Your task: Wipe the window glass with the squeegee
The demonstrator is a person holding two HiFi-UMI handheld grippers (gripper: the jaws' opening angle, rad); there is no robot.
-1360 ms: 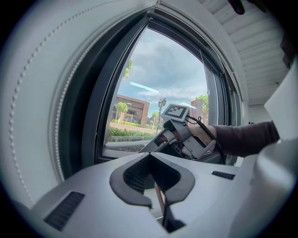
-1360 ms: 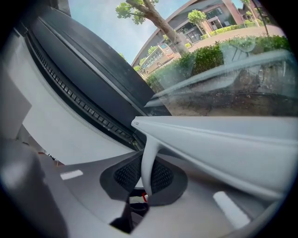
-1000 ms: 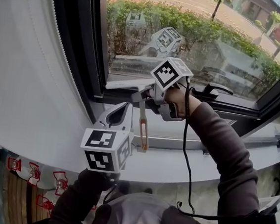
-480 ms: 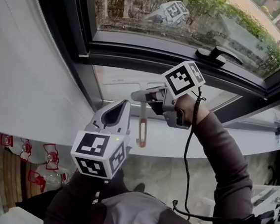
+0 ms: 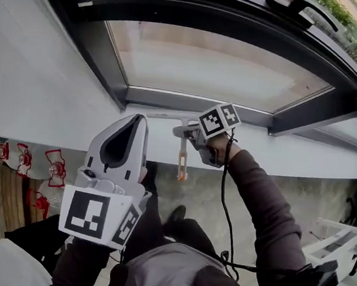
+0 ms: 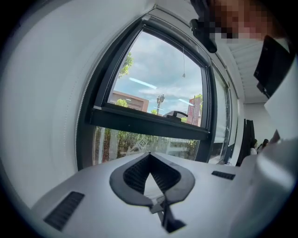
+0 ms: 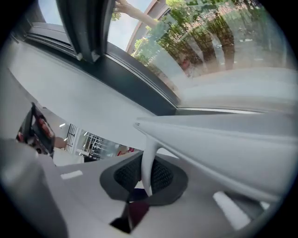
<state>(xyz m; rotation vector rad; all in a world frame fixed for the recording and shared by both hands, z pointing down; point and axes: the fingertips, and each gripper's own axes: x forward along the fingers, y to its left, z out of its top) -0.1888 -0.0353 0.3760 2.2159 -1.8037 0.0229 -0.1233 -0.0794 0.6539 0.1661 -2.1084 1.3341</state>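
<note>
My right gripper [image 5: 182, 132] is shut on the neck of a white squeegee [image 5: 167, 116]. Its orange handle [image 5: 181, 162] hangs down below the jaws. The blade lies along the white sill, just under the dark bottom frame of the lower window pane [image 5: 218, 67]. In the right gripper view the squeegee's neck [image 7: 147, 167] stands between the pads of the right gripper [image 7: 148, 180], and the blade [image 7: 219, 139] spreads to the right. My left gripper [image 5: 136, 118] hangs lower left of the squeegee, shut and holding nothing. In its own view the left gripper [image 6: 149, 155] points at the window.
A dark window frame [image 5: 241, 25] with a black handle [image 5: 307, 8] crosses the top. A black cable [image 5: 224, 195] runs down from the right gripper. Red and white objects [image 5: 43, 163] sit low on the left, and a white rack [image 5: 339, 242] stands at the right.
The right gripper has carried the squeegee down from the upper pane's frame, past the lower pane, to the sill. The left gripper has sunk too, and the view has tipped downward.
</note>
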